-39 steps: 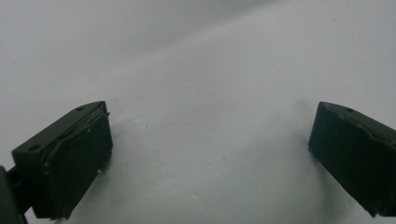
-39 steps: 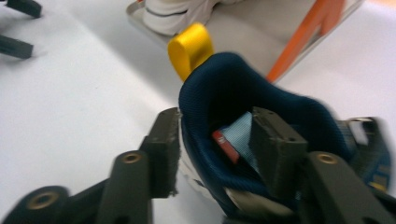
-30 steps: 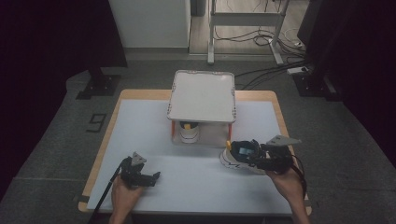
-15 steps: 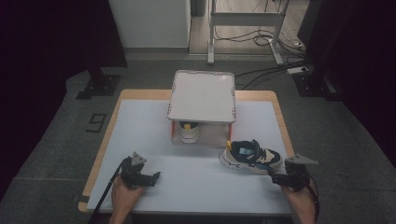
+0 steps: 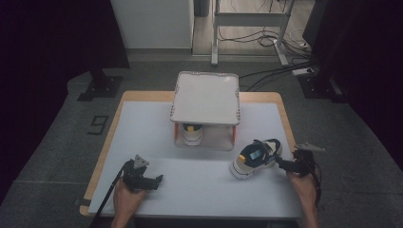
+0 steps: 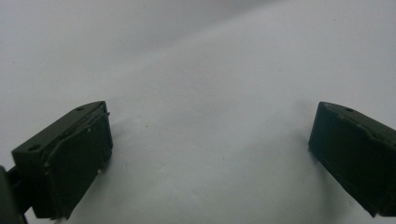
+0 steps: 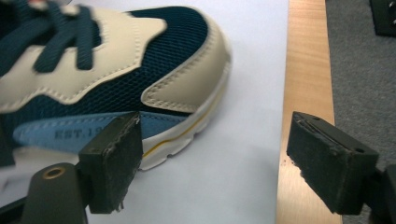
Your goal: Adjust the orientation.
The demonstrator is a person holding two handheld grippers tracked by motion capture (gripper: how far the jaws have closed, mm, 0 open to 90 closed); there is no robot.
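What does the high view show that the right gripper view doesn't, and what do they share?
The high view alone takes in the two-level white rack with a second shoe under its top shelf, the left tongs resting open on the white table cover, and both of the person's hands. The right gripper view alone shows close detail: dark mesh, cream panels, navy laces and the lettering "EST." on a blue side strip. Both show the sneaker lying on the cover, the wooden table edge, and the right tongs, open beside the shoe's toe with nothing between them.

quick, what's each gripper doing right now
left gripper: open, holding nothing.
right gripper: open, jaws just widened, beside the sneaker, nothing between them.
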